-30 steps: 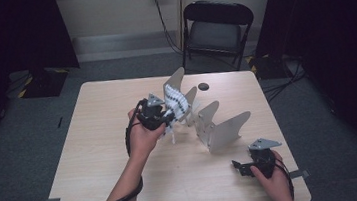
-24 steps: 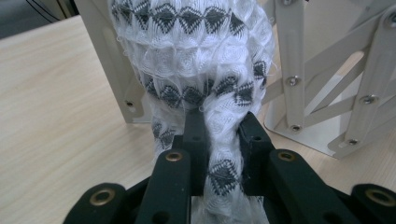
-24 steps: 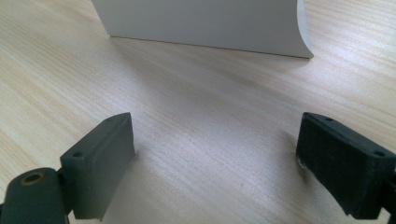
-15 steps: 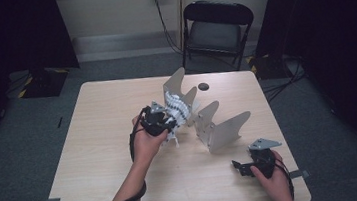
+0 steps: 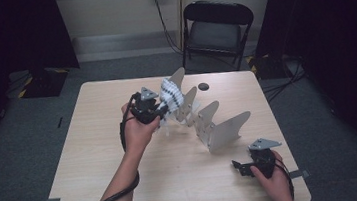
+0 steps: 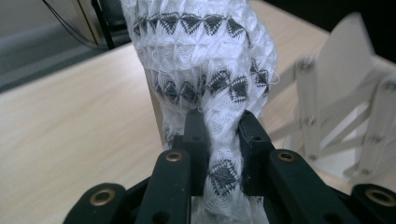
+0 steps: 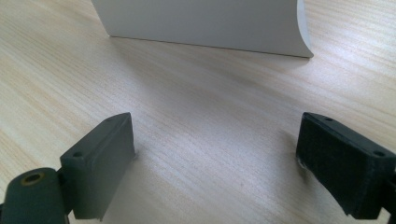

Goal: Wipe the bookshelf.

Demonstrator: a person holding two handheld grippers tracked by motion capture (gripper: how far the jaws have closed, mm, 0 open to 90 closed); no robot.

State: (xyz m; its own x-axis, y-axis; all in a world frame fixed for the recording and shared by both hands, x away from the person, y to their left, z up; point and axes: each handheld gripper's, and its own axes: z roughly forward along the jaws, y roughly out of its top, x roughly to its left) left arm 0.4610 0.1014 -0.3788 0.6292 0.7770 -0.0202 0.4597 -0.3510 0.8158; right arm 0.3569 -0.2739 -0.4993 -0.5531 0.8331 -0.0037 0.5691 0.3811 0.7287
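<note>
High view, left gripper [image 5: 160, 111]: seen left of centre in the frame, held over the table [image 5: 100, 189] by the left hand [image 5: 139, 132]; its jaws are clamped on a patterned sock [image 5: 170, 94], which is draped on a blade at the upper-left end of the rack.
High view, rack: a white accordion drying rack [image 5: 219, 129] with fin-like blades is stretched diagonally from upper centre toward centre right of the frame.
High view, right gripper [image 5: 241, 168]: rested low on the table in the lower right of the frame, just short of the nearest large blade, held by the right hand [image 5: 270, 181].
High view, other things: a small dark disc [image 5: 203, 86] lies near the table's far edge; a folding chair [image 5: 211, 29] stands beyond it.
Left gripper view, grip: a fold of the white sock with black diamond bands [image 6: 205, 70] is pinched between the two jaws at lower centre; the rest of the fabric is bunched upward around a blade edge. Rack struts [image 6: 336, 121] are blurred at the right.
Right gripper view, state: the jaws stand wide apart with nothing between them; bare wood is seen, and the base of a white blade [image 7: 205, 23] crosses the top of the frame.
Risk, snagging: the knit is judged likely to catch on the blade tip if it is pulled sideways.
Risk, rack shift: the light rack could be dragged or folded by the pull, since it is not braced by the right gripper.
Risk, slip: only a narrow fold is held, so the sock could be lost from the jaws.
</note>
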